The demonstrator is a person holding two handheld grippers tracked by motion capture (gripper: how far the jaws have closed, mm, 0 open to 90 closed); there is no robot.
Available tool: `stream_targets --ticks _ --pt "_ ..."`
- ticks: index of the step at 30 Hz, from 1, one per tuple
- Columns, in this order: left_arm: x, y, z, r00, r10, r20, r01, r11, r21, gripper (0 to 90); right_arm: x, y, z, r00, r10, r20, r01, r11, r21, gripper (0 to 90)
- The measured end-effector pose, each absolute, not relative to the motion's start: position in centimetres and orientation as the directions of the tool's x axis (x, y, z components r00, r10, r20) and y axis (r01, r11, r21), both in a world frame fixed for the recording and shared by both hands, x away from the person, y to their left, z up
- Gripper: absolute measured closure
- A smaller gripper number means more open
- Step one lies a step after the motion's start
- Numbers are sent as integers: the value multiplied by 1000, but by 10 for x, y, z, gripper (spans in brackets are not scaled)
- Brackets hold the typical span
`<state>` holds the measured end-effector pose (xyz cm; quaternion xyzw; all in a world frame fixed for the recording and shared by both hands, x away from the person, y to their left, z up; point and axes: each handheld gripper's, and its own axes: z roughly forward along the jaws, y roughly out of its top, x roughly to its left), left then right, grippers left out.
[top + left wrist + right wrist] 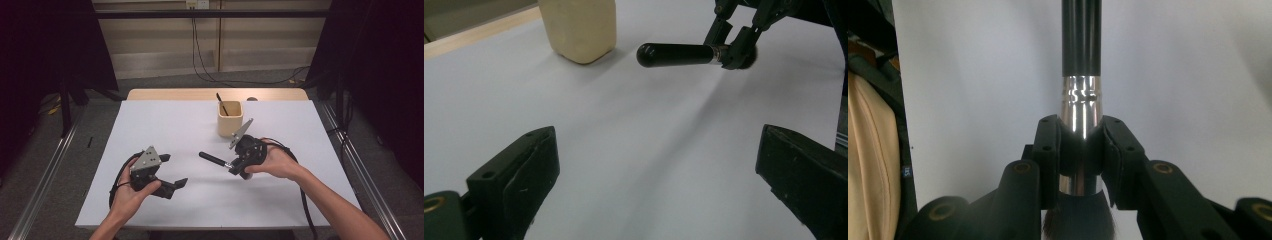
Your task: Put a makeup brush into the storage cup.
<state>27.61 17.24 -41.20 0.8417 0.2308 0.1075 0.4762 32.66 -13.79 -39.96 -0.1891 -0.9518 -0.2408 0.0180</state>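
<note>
Right gripper [233,165] clamped on a makeup brush [214,159], pads pinching the shiny metal ferrule [1081,112] from both sides, clear to see in the right gripper view. Black handle [1081,35] running straight away from the jaws over the white table [165,125], dark bristles [1079,220] tucked back beneath the pads near the gripper body. Brush lying close to level in the high view, rounded handle end pointing toward the left side of the table, whole thing lifted just off the surface near the middle. Grey three-cornered plate tilted up on top of the right gripper, right hand [274,162] wrapped round the body behind it. Cream-coloured holder [230,118] standing upright just beyond, toward the far edge, with a thin dark stick [221,103] leaning inside it. Left gripper [176,171] low over the near left part of the table, jaws spread wide with nothing between them, just bare white surface in the left gripper view. Left hand [131,192] gripping from below. From that same view, brush handle [676,54] floating ahead, the holder [580,27] just beside its rounded tip but apart from it. Left gripper well apart from the brush.
</note>
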Motion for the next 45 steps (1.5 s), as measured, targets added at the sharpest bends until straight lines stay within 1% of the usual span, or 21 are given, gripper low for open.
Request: stream_targets --ticks 4,8,11,17,22,23,26,28,30,34,38,40,45 --pt "275 163 -410 900 437 -16 251 -487 837 36 327 -134 -398 -933 338 121 357 839 411 712" --pt "275 155 -410 915 403 -30 252 -512 822 36 324 -130 -399 -938 326 115 344 853 391 712" --pt "276 149 -409 930 365 -41 255 -561 787 55 322 -127 -401 -945 307 114 327 866 378 712" --pt "280 140 -407 938 345 -39 250 -591 767 51 323 -123 -403 -952 277 127 304 883 358 711" --pt "286 135 -409 944 320 -79 276 -638 718 58 318 -121 -405 -962 238 136 271 902 337 712" --pt "287 134 -409 945 321 -65 268 -644 716 58 318 -120 -405 -962 236 140 270 904 331 711" --pt "288 132 -408 949 308 -69 265 -658 705 60 317 -120 -405 -966 213 146 250 914 320 711" --pt "289 131 -408 951 302 -56 255 -671 696 59 317 -119 -405 -968 202 146 238 921 309 711" --pt "291 129 -409 952 296 -74 263 -673 691 59 317 -118 -405 -971 186 149 223 927 300 711" --pt "295 126 -413 954 281 -103 279 -711 645 75 318 -115 -406 -973 170 154 207 938 277 711" --pt "296 122 -417 961 254 -108 265 -737 622 86 318 -112 -406 -974 155 166 196 945 262 711" --pt "297 120 -418 966 242 -87 244 -756 607 81 318 -111 -407 -975 150 166 190 947 258 711" --pt "299 115 -418 971 217 -102 235 -776 586 61 320 -109 -407 -975 142 169 180 954 241 711"
